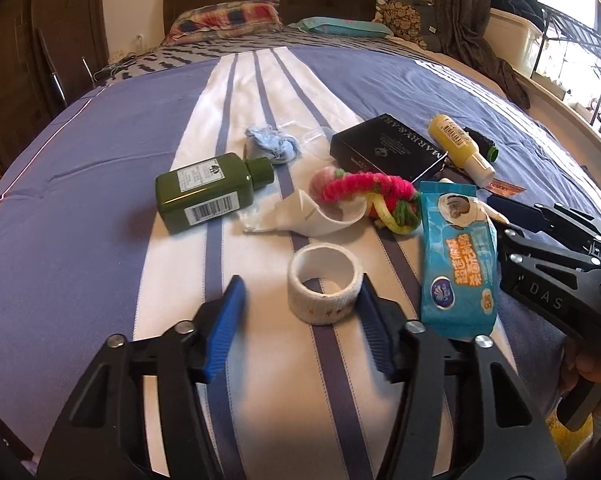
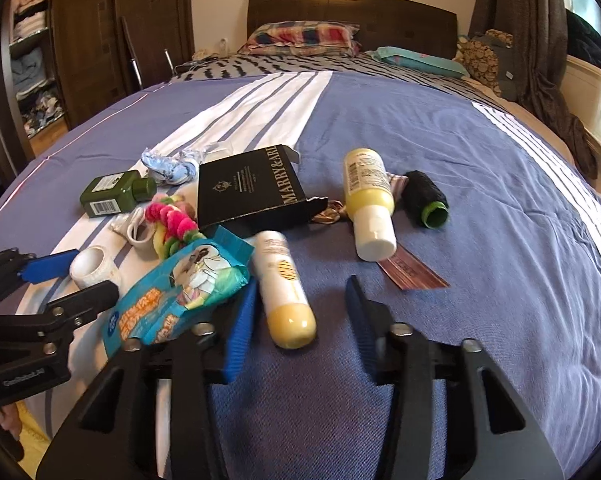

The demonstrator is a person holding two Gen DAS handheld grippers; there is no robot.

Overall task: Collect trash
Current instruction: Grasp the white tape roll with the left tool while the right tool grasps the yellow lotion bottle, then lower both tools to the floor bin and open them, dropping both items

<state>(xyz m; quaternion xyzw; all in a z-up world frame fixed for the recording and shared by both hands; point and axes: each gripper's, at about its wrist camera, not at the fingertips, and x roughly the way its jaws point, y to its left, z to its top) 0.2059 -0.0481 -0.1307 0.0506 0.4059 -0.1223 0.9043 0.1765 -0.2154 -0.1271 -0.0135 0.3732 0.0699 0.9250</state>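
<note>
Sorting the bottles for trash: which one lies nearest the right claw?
The white-and-yellow tube bottle, lying between the right claw's fingers; the yellow white-capped bottle and green bottle lie farther off.

My left tool (image 1: 300, 312) straddles the white tape roll (image 1: 324, 284) on the bed (image 1: 80, 168), its right pad touching the roll, the left pad apart; a blue wipes pack (image 1: 456, 256) lies just beside.

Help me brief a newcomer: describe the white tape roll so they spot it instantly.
On the bed's white striped band, look nearest the camera, just in front of the green bottle. The white tape roll stands alone there, the only hollow ring, left of the blue wipes pack.
</note>
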